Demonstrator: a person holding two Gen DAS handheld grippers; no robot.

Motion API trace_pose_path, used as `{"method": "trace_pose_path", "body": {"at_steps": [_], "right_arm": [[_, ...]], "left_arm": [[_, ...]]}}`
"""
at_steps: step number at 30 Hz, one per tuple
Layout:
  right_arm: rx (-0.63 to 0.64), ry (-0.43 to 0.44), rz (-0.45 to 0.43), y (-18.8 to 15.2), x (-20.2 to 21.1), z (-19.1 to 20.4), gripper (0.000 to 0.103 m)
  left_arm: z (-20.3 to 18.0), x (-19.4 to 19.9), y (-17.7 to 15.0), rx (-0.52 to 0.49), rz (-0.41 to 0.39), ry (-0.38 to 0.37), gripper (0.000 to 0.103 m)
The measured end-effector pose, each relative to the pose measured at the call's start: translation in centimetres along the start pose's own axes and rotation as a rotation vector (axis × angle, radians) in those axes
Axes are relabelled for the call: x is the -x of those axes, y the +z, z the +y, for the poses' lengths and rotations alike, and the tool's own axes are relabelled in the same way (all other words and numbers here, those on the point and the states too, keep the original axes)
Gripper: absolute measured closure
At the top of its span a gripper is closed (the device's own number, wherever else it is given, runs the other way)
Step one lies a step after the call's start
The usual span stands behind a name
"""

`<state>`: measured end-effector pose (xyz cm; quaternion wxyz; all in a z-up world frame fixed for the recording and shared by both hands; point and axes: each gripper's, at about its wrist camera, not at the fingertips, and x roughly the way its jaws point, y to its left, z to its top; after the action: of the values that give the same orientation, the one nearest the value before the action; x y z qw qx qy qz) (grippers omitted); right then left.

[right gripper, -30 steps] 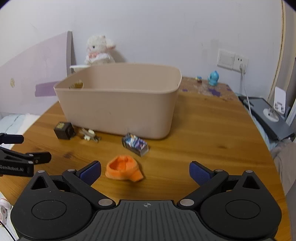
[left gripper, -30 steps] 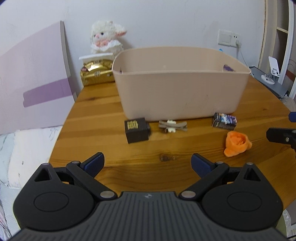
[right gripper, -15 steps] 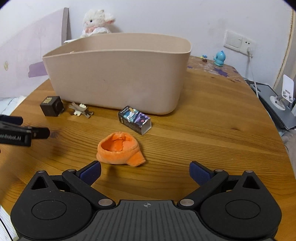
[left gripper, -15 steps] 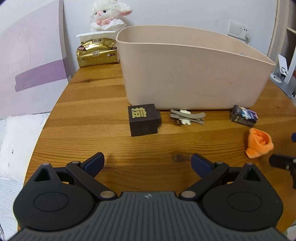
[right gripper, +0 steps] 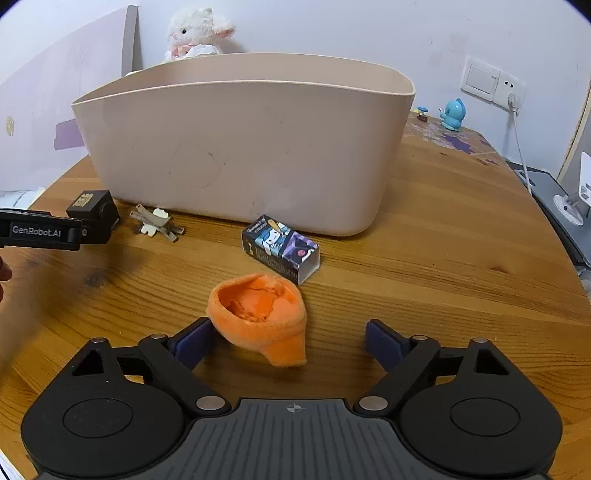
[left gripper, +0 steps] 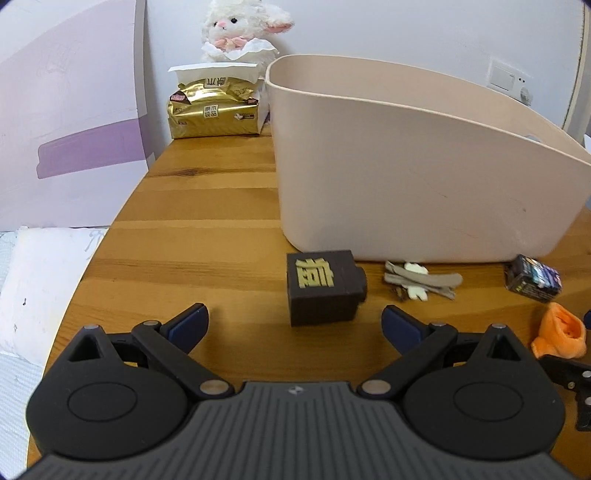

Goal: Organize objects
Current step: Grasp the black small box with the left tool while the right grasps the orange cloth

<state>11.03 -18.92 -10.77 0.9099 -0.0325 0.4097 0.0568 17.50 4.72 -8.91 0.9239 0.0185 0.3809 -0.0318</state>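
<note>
My left gripper [left gripper: 293, 325] is open, and a dark cube with a gold character [left gripper: 321, 291] stands just ahead of the gap between its fingers. Right of the cube lie a grey-and-white hair clip [left gripper: 417, 284] and a small printed box [left gripper: 535, 282], all in front of the beige bin [left gripper: 406, 177]. My right gripper [right gripper: 288, 341] has an orange plush cup [right gripper: 258, 317] between its jaws, which are closing. The left pad is at the plush's side and the right pad stands clear of it. The printed box [right gripper: 280, 249] lies just beyond.
A plush lamb [left gripper: 240, 26] and a gold tissue pack [left gripper: 214, 107] sit at the back left by the wall. A blue figurine [right gripper: 452, 114] and a plugged wall socket [right gripper: 511, 98] are back right. The round table's edge [left gripper: 92, 258] drops to white bedding on the left.
Both grippers came forward and lower. The cube now sits close ahead of my left fingers. The orange plush has come between my right jaws, which have narrowed.
</note>
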Motion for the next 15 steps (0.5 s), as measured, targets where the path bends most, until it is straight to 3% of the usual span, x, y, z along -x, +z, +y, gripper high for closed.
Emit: {"method": "trace_pose_path", "body": {"at_steps": [3,6,8,11,13,15], "right_arm": [[0.000,0.006,-0.008,0.22,-0.07,-0.05,0.023],[0.000,0.006,-0.017,0.47,-0.01,-0.06,0.037],[0.003,0.007,-0.020,0.59,0.09,-0.06,0.045],[0.006,0.011,-0.023,0.61,0.27,0.00,0.066],[0.006,0.008,-0.024,0.54,0.42,0.07,0.083],[0.010,-0.003,-0.029,0.47,0.60,0.10,0.086]], "left_arm": [[0.20,-0.37,0.23,0.011,-0.005,0.000,0.003],[0.40,-0.54,0.41,0.024,-0.019,-0.003,0.005],[0.36,-0.60,0.49,0.023,-0.024,-0.007,0.012],[0.15,-0.77,0.48,0.001,-0.015,-0.020,0.025],[-0.11,-0.52,0.35,-0.031,-0.023,-0.031,0.042],[-0.29,-0.18,0.36,-0.050,-0.020,-0.057,0.057]]}}
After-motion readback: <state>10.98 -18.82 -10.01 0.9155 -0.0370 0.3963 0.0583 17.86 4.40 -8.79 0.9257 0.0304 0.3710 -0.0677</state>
